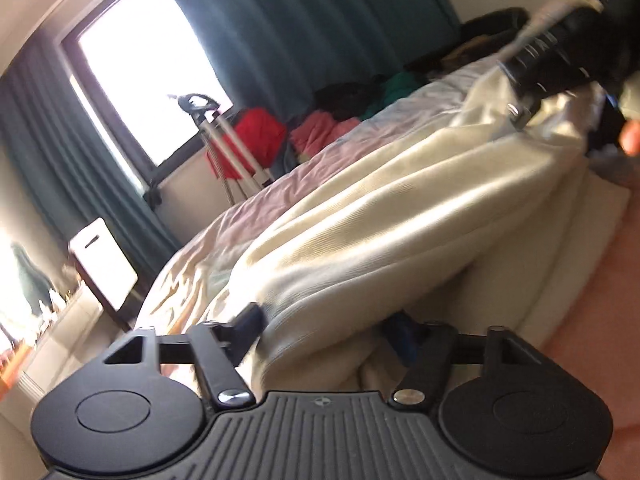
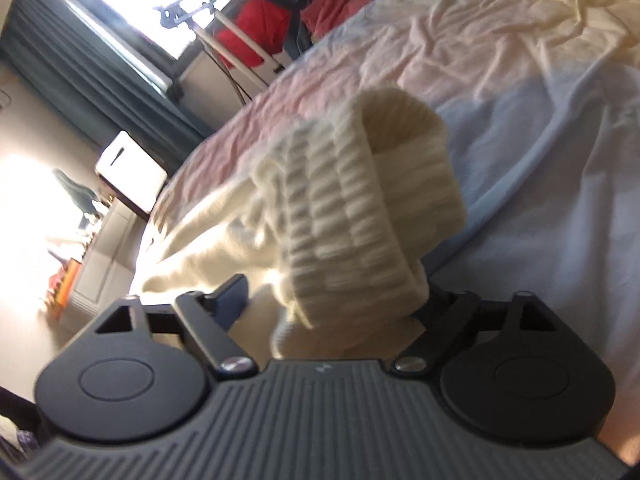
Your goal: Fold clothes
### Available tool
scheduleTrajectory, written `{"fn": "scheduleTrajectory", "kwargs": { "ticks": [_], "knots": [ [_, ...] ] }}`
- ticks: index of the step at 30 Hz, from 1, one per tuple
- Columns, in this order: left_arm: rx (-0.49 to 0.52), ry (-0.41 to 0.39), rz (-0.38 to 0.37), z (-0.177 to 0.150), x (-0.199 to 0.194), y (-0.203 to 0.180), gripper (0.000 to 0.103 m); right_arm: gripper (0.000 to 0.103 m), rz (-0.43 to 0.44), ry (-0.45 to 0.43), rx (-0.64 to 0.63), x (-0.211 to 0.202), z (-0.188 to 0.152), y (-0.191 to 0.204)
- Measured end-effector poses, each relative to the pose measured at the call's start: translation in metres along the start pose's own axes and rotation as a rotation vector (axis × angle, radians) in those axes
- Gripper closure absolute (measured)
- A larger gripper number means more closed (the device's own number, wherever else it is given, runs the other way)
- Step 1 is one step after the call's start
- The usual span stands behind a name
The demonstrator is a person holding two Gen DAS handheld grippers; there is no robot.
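Cream sweater (image 1: 372, 232) is hanging stretched between both claws above the bed (image 2: 520, 80).

The left claw (image 1: 324, 328) is gripping a bunched edge of the knit, and the right claw (image 2: 332, 300) is clenching the ribbed cuff (image 2: 360, 216). Behind the bed, colourful clothes (image 1: 320, 128) are lying near the window (image 1: 144, 68) and teal curtains (image 1: 320, 20).

My left gripper (image 1: 324, 328) is matte black: a ribbed grey-black plate at the bottom of the frame, round discs at each lower corner, silver screws on the two linkage bars, blue pads on the fingers (image 1: 250, 320). My right gripper (image 2: 332, 300) is built alike. A bit of skin shows at the left view's right edge.
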State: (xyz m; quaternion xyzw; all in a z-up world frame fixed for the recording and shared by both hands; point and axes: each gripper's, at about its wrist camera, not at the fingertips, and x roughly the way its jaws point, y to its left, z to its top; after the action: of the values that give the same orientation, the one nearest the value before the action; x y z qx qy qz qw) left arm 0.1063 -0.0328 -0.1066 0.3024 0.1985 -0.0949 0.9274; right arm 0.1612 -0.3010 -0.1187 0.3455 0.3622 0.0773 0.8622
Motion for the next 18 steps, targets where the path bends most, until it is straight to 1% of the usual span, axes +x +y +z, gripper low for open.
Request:
{"fn": "scheduleTrajectory", "kwargs": {
  "ticks": [1, 2, 3, 4, 6, 8, 9, 11, 12, 13, 14, 17, 18],
  "knots": [
    [-0.016, 0.003, 0.005, -0.001, 0.0, 0.003, 0.055, 0.014, 0.003, 0.01, 0.008, 0.004, -0.001, -0.004],
    [-0.033, 0.005, 0.011, -0.002, 0.0, 0.005, 0.058, 0.014, 0.014, 0.023, 0.035, 0.008, -0.001, -0.009],
    [-0.056, 0.009, 0.002, -0.002, -0.002, 0.01, 0.066, 0.014, 0.03, 0.029, 0.061, 0.01, -0.001, -0.013],
    [-0.088, 0.012, -0.021, -0.002, -0.007, 0.016, 0.072, 0.014, 0.047, 0.032, 0.085, 0.012, -0.002, -0.017],
    [-0.159, 0.022, -0.065, -0.002, -0.018, 0.031, 0.079, 0.013, 0.079, 0.038, 0.11, 0.011, 0.0, -0.018],
    [-0.249, 0.039, -0.107, -0.003, -0.03, 0.049, 0.081, 0.013, 0.124, 0.023, 0.095, 0.002, 0.003, -0.011],
    [-0.276, 0.05, -0.124, -0.004, -0.034, 0.056, 0.082, 0.013, 0.159, 0.008, 0.082, -0.004, 0.004, -0.007],
    [-0.294, 0.079, -0.151, -0.007, -0.038, 0.063, 0.082, 0.013, 0.233, -0.016, 0.062, -0.015, 0.006, 0.001],
    [-0.304, 0.093, -0.164, -0.009, -0.04, 0.067, 0.082, 0.013, 0.238, -0.016, 0.046, -0.017, 0.005, 0.004],
    [-0.3, 0.106, -0.174, -0.01, -0.04, 0.068, 0.082, 0.013, 0.23, -0.011, 0.026, -0.017, 0.004, 0.007],
    [-0.285, 0.118, -0.181, -0.012, -0.039, 0.065, 0.082, 0.013, 0.204, 0.004, 0.012, -0.014, 0.003, 0.007],
    [-0.247, 0.14, -0.186, -0.014, -0.035, 0.057, 0.081, 0.014, 0.085, 0.091, -0.014, 0.009, -0.009, 0.001],
    [-0.238, 0.142, -0.181, -0.014, -0.034, 0.053, 0.08, 0.014, 0.063, 0.091, -0.036, 0.014, -0.014, 0.002]
  ]
}}
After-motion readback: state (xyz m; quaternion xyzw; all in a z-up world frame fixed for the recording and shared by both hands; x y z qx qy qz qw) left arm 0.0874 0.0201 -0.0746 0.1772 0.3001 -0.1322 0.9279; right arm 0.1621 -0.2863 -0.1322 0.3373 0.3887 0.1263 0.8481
